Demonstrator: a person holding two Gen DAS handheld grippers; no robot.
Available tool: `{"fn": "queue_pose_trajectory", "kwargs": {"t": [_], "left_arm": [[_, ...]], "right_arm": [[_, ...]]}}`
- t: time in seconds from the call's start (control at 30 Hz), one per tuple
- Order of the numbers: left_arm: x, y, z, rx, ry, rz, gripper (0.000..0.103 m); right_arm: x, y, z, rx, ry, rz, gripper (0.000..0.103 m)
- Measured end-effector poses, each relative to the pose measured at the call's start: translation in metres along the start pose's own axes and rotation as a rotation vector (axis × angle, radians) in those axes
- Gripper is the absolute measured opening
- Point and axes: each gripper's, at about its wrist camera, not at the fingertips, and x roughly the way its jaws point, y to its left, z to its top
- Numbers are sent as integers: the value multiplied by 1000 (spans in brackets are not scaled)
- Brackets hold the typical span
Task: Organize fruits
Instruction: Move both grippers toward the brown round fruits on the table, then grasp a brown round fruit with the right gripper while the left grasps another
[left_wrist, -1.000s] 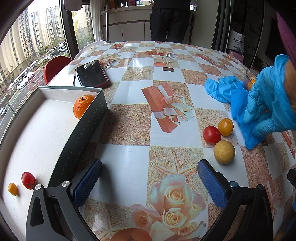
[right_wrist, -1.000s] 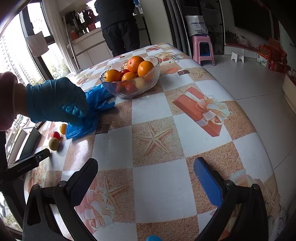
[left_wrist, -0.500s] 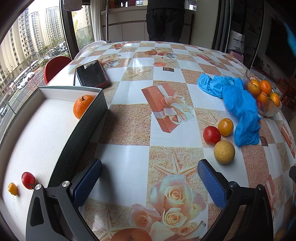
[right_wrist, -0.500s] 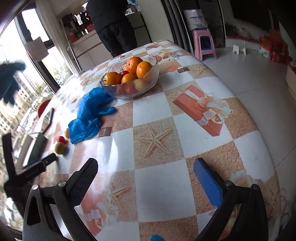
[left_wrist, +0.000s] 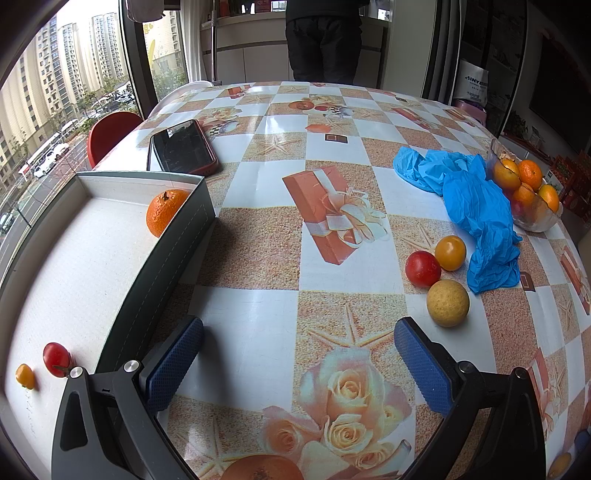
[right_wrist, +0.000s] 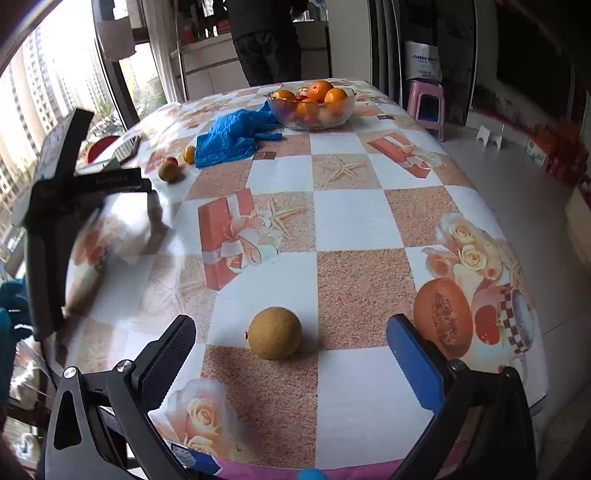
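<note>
My left gripper (left_wrist: 297, 354) is open and empty over the table, beside a shallow box (left_wrist: 173, 236). The box holds an orange (left_wrist: 165, 216), a red tomato (left_wrist: 56, 359) and a small yellow tomato (left_wrist: 24, 376). To its right lie a red tomato (left_wrist: 423, 268), an orange-yellow tomato (left_wrist: 450, 252) and a tan round fruit (left_wrist: 447, 302). My right gripper (right_wrist: 291, 354) is open, with a tan round fruit (right_wrist: 274, 333) on the table between its fingers, untouched. A glass bowl (right_wrist: 311, 107) of oranges stands at the far end; it also shows in the left wrist view (left_wrist: 532, 199).
A crumpled blue glove (left_wrist: 476, 206) lies by the bowl; it shows in the right wrist view too (right_wrist: 236, 134). A phone (left_wrist: 181, 147) lies behind the box. A person stands at the far counter (left_wrist: 325, 40). The table edge runs near my right gripper (right_wrist: 517, 258).
The gloved hand has left the blue glove and the fruits. My right gripper has swung back and left; a tan fruit now lies between its fingers. The left gripper has not moved.
</note>
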Motion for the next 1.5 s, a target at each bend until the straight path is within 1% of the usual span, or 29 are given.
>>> {"fn": "queue_pose_trajectory", "kwargs": {"t": [0.07, 0.17, 0.53, 0.8, 0.9, 0.97, 1.07, 1.13, 1.2, 1.3, 1.37, 1.4, 1.47, 1.5], "left_arm": [[0, 0, 0, 0, 0, 0, 103], [0, 0, 0, 0, 0, 0, 103], [0, 0, 0, -1, 0, 0, 103], [0, 0, 0, -7, 1, 5, 103], [-2, 0, -2, -11, 29, 5, 103], [-8, -4, -6, -19, 46, -23, 103], [-19, -15, -9, -29, 32, -84, 103], [-23, -28, -6, 1, 18, -90, 103], [-22, -42, -1, 44, 20, -84, 103], [-14, -56, 7, 63, 30, -68, 103], [-10, -62, 10, 65, 43, -61, 103], [-8, -65, 10, 67, 48, -52, 103], [-6, -68, 9, 74, 53, -34, 103], [-5, -69, 9, 76, 54, -29, 94]], "right_arm": [[4, 6, -1, -29, 2, -58, 103], [5, 5, 0, -11, -16, -73, 103], [6, 7, 2, -10, 3, -80, 103], [11, 9, 11, -3, 19, -86, 103], [10, 9, 10, -9, 17, -80, 103], [9, 9, 8, -13, 10, -75, 103], [9, 10, 8, -17, 5, -72, 103], [8, 10, 8, -18, 3, -70, 102], [8, 10, 8, -23, 0, -67, 102], [10, 11, 11, -27, -5, -62, 98], [11, 11, 15, -25, -6, -59, 89], [11, 11, 17, -24, -5, -55, 86], [11, 12, 19, -29, -7, -52, 73], [10, 13, 19, -37, -10, -48, 68]]}}
